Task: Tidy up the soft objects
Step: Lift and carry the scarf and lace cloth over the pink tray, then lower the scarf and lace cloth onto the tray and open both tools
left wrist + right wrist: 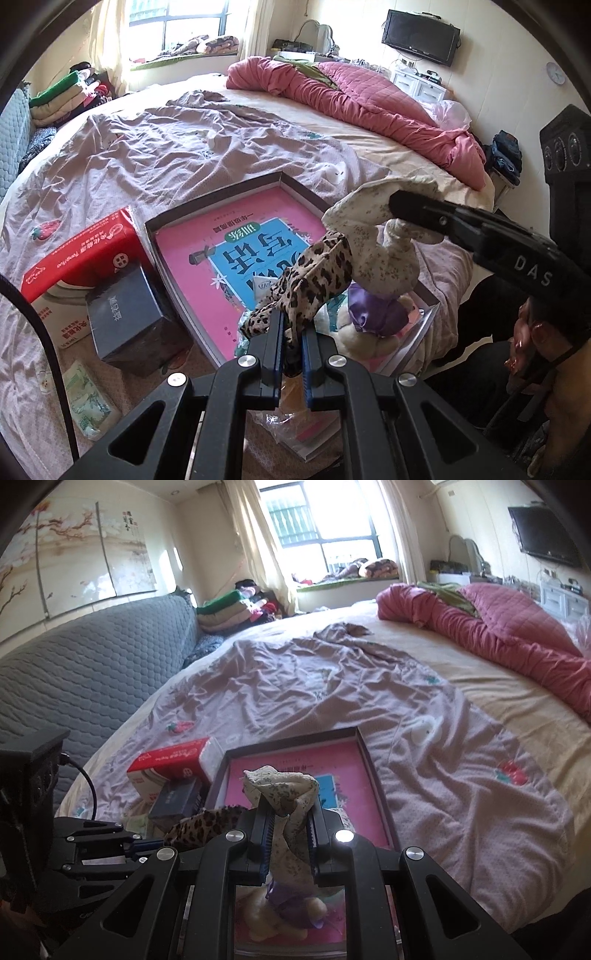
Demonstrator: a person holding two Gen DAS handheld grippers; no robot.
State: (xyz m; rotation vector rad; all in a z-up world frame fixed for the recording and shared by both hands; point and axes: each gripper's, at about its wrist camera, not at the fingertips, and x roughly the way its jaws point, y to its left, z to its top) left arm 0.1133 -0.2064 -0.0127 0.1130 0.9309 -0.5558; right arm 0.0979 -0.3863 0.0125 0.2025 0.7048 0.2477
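Leopard-print cloth (314,280) is hanging clamped in L gripper (293,339); floral cloth (284,794) is sitting pinched in R gripper (290,834). Both are hovering over grey tray (295,184) w/ pink book (221,251), on bed (147,147).

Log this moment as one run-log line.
left gripper: shut on leopard-print cloth | right gripper: shut on floral plush toy | both above open box

- Leopard-print cloth (314,280), centre of the left wrist view: thin, soft fabric.
- Speckled cream cloth (369,229): matt, limp.
- Purple cloth (373,314) below it: satin sheen.
- Pink book cover (207,273): glossy paper.
- Bedsheet (147,155): wrinkled, matt cloth.
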